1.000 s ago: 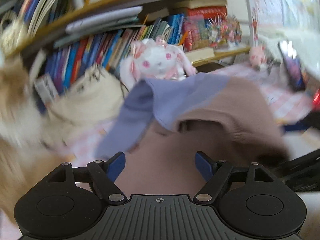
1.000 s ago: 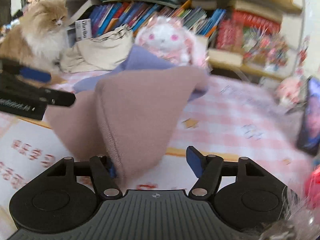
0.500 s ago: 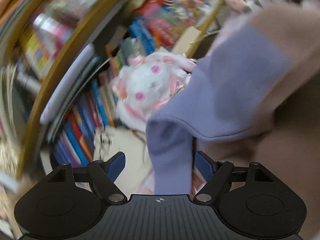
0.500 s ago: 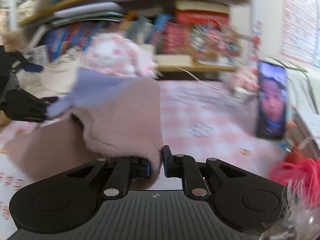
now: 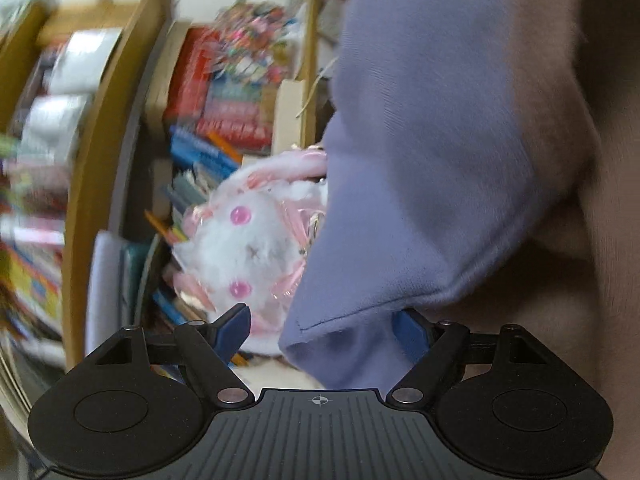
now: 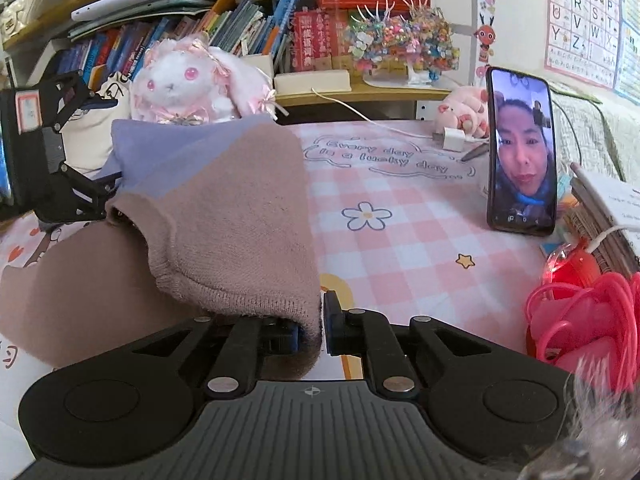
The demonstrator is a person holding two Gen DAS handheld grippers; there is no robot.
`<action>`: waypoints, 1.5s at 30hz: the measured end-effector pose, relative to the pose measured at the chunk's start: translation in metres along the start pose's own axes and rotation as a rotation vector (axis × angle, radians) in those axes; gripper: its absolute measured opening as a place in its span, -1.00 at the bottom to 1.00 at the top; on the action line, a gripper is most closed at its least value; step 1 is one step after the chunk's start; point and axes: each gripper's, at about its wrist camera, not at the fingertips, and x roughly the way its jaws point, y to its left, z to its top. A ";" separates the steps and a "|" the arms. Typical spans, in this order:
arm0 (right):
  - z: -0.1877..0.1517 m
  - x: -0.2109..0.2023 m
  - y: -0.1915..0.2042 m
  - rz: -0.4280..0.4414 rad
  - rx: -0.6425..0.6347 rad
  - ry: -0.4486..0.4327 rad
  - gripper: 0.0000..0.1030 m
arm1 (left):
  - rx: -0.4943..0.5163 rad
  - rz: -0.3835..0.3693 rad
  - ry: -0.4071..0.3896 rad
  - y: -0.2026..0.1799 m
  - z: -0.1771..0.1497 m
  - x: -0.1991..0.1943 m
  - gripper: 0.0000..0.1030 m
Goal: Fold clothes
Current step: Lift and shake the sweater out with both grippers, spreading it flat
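Note:
A sweater (image 6: 224, 216), mauve-brown knit with lavender sleeves, is lifted above the pink checked table cover (image 6: 400, 240). My right gripper (image 6: 316, 328) is shut on its ribbed brown hem, near the table's front. In the left wrist view, which is rolled sideways, my left gripper (image 5: 322, 326) stands open. The lavender sleeve cuff (image 5: 344, 320) hangs between its blue pads (image 5: 236, 320), untouched by the left pad. The right pad is partly hidden by cloth. From the right wrist view, the left gripper (image 6: 115, 138) sits at the sweater's far left edge.
A white and pink plush rabbit (image 6: 180, 80) sits behind the sweater, before a full bookshelf (image 6: 248, 32). A cream bag (image 6: 92, 136) lies at the left. A phone (image 6: 520, 152) stands upright at the right. A red and pink plastic object (image 6: 580, 320) is at the near right.
The right gripper has shut on the brown hem and lifted it. The left gripper has rolled sideways and closed in on the lavender cuff, staying open.

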 end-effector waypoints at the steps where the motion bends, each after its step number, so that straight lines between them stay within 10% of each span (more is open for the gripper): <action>1: 0.000 0.000 -0.001 0.001 0.003 0.001 -0.78 | 0.041 0.009 -0.014 -0.003 -0.004 -0.001 0.57; 9: -0.001 0.003 0.001 0.015 0.009 0.018 -0.78 | 0.106 0.029 -0.087 0.002 0.000 0.009 0.52; 14: -0.002 0.003 0.000 0.017 0.017 0.021 -0.78 | 0.085 -0.055 -0.062 0.004 0.010 0.020 -0.43; 16: -0.003 0.002 -0.001 0.017 0.021 0.019 -0.78 | -0.015 -0.098 -0.033 0.016 0.009 0.019 -0.77; 21: -0.002 -0.002 -0.001 0.010 0.008 -0.013 -0.83 | -0.381 -0.148 -0.013 0.065 -0.004 -0.008 -0.82; 32: 0.037 -0.070 -0.005 0.081 -0.035 -0.361 -0.87 | -0.920 0.051 0.024 0.123 -0.058 -0.125 -0.83; 38: 0.066 -0.141 -0.012 0.336 -0.053 -0.489 -0.87 | -1.035 0.231 -0.037 0.152 -0.089 -0.230 -0.83; 45: 0.118 -0.219 -0.075 0.961 0.166 -0.580 -0.86 | -1.217 0.379 -0.367 0.216 -0.132 -0.359 -0.83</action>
